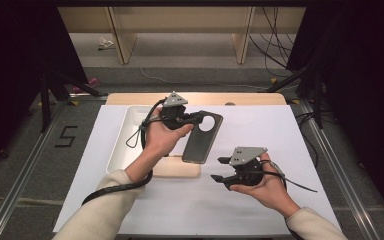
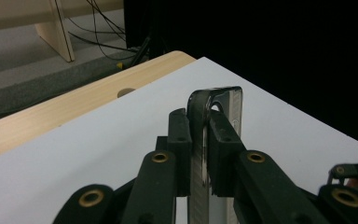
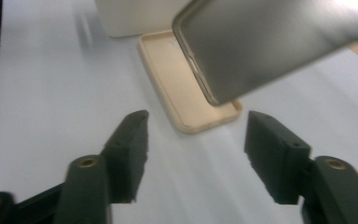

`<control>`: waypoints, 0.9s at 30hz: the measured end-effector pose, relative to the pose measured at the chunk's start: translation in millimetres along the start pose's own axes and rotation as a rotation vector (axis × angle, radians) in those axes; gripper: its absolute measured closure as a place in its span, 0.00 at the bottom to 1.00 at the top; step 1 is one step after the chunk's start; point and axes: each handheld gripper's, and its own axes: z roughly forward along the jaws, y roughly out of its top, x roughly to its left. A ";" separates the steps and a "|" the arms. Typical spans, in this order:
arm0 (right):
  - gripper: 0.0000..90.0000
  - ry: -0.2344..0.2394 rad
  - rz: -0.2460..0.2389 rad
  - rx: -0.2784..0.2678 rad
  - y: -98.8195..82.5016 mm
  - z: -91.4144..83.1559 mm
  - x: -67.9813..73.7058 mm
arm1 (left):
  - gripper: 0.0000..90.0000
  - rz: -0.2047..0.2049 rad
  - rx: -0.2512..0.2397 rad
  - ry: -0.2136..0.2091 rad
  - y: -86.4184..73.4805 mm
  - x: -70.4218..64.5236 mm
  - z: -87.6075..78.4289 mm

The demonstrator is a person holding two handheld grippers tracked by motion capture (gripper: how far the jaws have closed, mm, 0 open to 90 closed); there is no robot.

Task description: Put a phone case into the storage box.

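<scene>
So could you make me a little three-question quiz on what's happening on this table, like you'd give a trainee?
1. True or false: the left gripper is shut on the dark phone case.
2. The right gripper is: A) shut on the beige phone case; B) open, with nothing between its jaws; C) resting in the white tray.
3. What lies on the white sheet just under the lifted dark case?

Key: 1 true; 2 B; 3 the beige phone case, lying flat with its open side up.

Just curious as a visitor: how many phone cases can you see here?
2. A dark grey phone case is held up by the left gripper; a beige case lies flat on the white sheet, below it. Others could be hidden.
</scene>
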 end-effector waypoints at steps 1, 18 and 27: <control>0.38 -0.006 0.008 0.001 -1.3 -0.5 -0.7 | 0.90 0.004 -0.007 0.000 -0.4 1.6 -2.3; 0.23 -0.054 0.112 -0.057 -11.4 -13.6 -10.4 | 0.90 0.030 -0.095 0.009 1.1 21.3 -41.4; 0.21 -0.079 0.149 -0.083 -18.4 -23.1 -15.9 | 0.90 0.039 -0.126 0.035 3.6 35.2 -57.8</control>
